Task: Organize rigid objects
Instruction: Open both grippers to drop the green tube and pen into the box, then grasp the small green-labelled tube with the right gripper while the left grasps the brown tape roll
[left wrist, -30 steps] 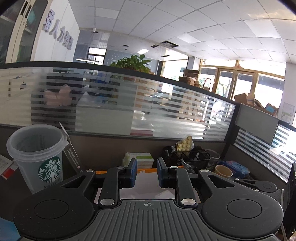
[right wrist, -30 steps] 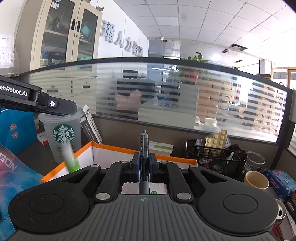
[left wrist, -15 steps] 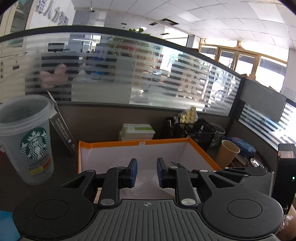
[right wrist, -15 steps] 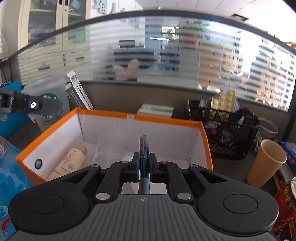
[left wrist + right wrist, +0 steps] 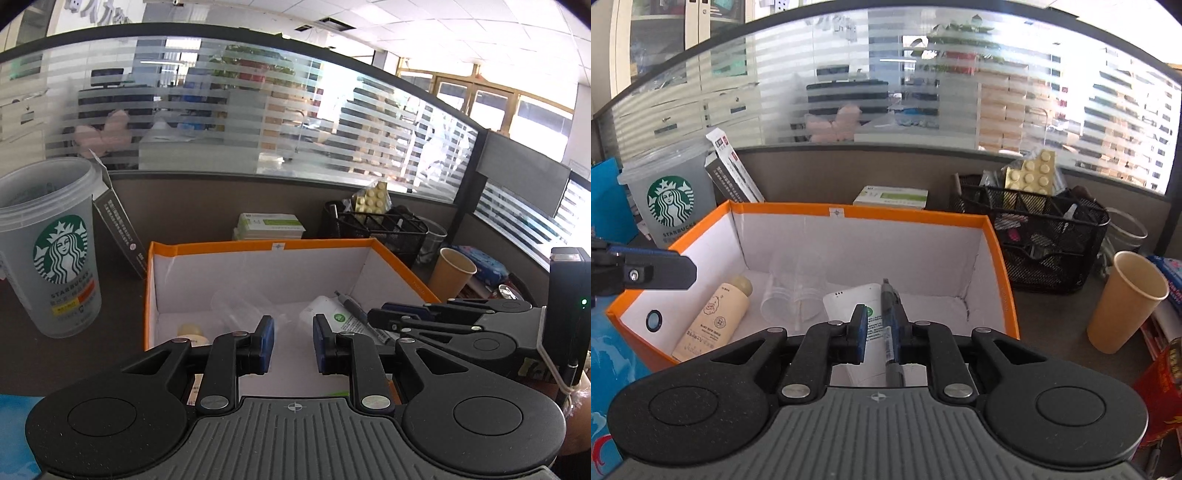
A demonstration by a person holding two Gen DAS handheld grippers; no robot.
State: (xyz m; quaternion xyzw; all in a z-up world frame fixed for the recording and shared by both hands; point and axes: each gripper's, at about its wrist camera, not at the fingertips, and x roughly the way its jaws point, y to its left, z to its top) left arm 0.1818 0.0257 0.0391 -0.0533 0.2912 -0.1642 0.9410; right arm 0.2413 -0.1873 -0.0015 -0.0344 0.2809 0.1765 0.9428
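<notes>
Right wrist: right tongs parted, pen leaning on one pad; left tongs wide, empty.

Dark grey-brown surface is carrying everything. Orange box with white inside is sitting in the middle. Starbucks cup is standing upright left of the box, apart from it, with a dark carton leaning between them toward the partition. Green-white flat boxes are lying stacked behind the orange box. Black mesh organizer is sitting at back right; tan paper cup is standing upright in front of it. Blue material is lying at the left edge.
</notes>
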